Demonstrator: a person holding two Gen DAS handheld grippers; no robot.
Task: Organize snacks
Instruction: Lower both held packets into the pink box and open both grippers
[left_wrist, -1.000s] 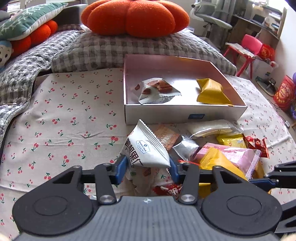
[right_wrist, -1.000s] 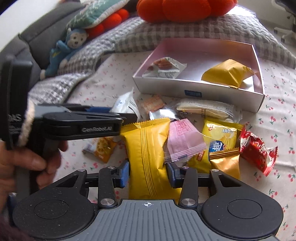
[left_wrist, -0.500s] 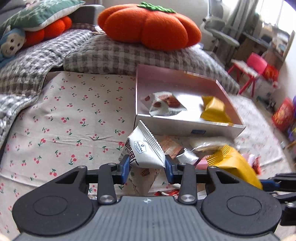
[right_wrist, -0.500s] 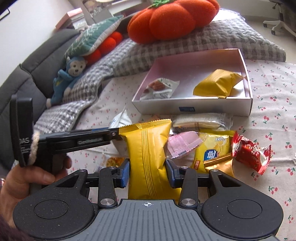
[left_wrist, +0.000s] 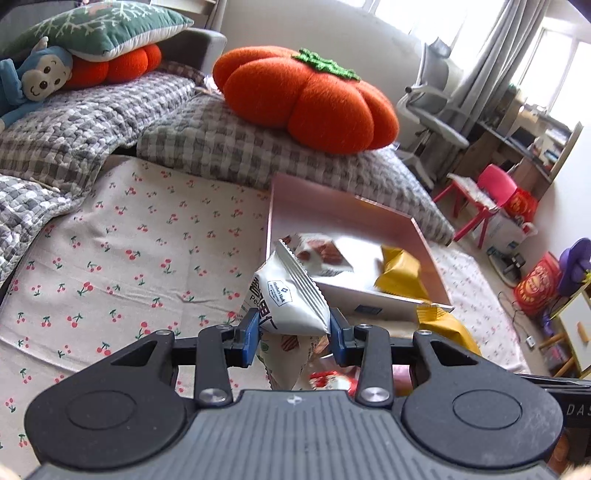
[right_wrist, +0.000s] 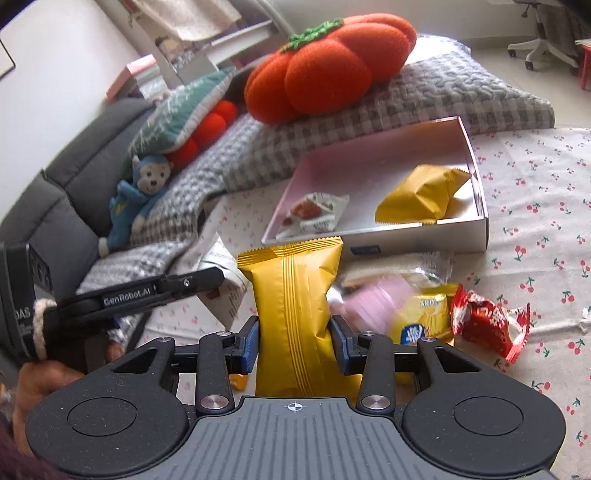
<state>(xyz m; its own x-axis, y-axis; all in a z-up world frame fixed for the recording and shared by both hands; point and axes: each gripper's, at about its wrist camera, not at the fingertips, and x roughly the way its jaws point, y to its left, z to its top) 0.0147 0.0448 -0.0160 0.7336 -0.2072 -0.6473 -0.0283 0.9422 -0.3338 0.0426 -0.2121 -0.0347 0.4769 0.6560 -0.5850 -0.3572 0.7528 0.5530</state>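
My left gripper (left_wrist: 293, 338) is shut on a white snack packet (left_wrist: 286, 297) and holds it above the cloth, in front of the pink box (left_wrist: 332, 216). My right gripper (right_wrist: 295, 343) is shut on a yellow snack bag (right_wrist: 295, 291), held upright above the snack pile. The pink box (right_wrist: 476, 188) holds a white packet of red snacks (right_wrist: 314, 216) and a yellow packet (right_wrist: 421, 195). Several loose snacks lie in front of the box, among them a red packet (right_wrist: 487, 321) and a yellow packet (right_wrist: 421, 317). The left gripper shows in the right wrist view (right_wrist: 221, 275).
A cherry-print cloth (left_wrist: 140, 254) covers the surface. Grey checked cushions (left_wrist: 207, 144) and an orange pumpkin cushion (left_wrist: 306, 99) lie behind the box. A blue monkey toy (right_wrist: 142, 192) sits at the left. A red stool (left_wrist: 487, 195) and an office chair (left_wrist: 432, 110) stand beyond.
Both grippers have risen with their packets, lifting them off the pile. The views have tilted up, and the box now sits lower in both.
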